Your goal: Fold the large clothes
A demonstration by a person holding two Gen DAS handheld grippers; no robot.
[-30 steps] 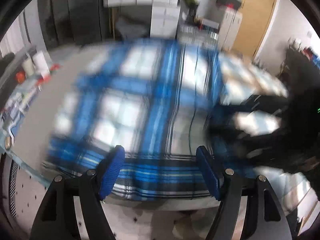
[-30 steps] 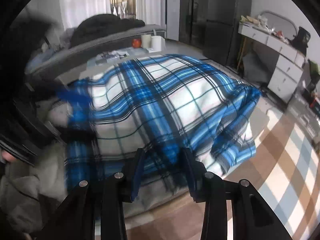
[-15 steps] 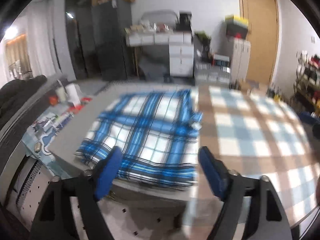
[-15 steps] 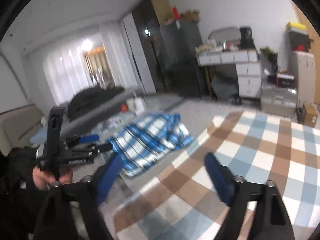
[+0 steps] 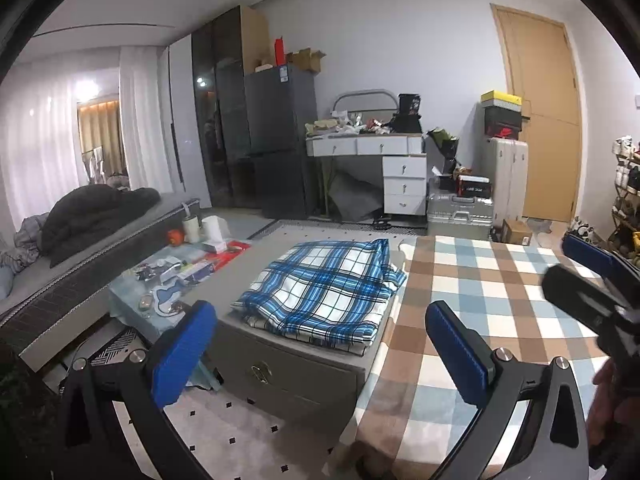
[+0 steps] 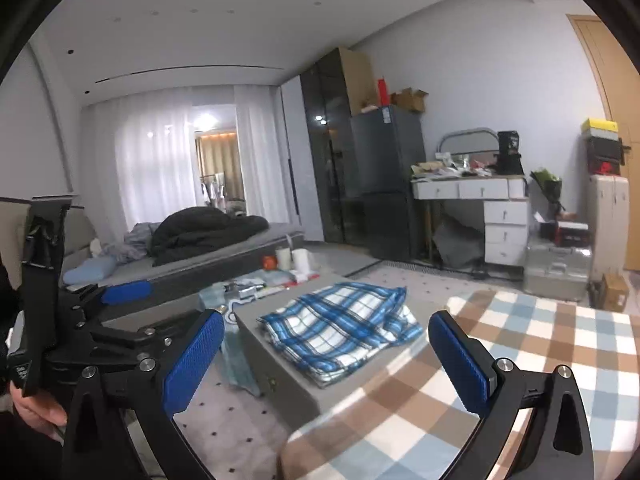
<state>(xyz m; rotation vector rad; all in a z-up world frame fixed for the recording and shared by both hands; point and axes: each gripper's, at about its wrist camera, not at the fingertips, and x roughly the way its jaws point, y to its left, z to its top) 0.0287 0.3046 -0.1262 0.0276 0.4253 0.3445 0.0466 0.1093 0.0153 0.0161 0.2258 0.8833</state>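
The left gripper has its blue fingers wide apart; they have just been opening, and nothing is between them. Beyond them, a folded blue plaid cloth lies on a grey bench. Just beside it on the right is a checked brown and blue surface. The right gripper shows at the right edge.

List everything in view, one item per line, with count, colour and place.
folded plaid garment: one, blue-white, on grey chest
grey chest: one, beside checked cloth
checked cloth: one, brown-blue-white, right foreground
bed: one, grey, left, dark bedding on it
fridge: one, dark, back wall
desk: one, white, cluttered, beside fridge
door: one, wooden, right
left gripper: open, empty, blue pads, jaws just opened
right gripper: open, empty, blue pads, jaws just opened
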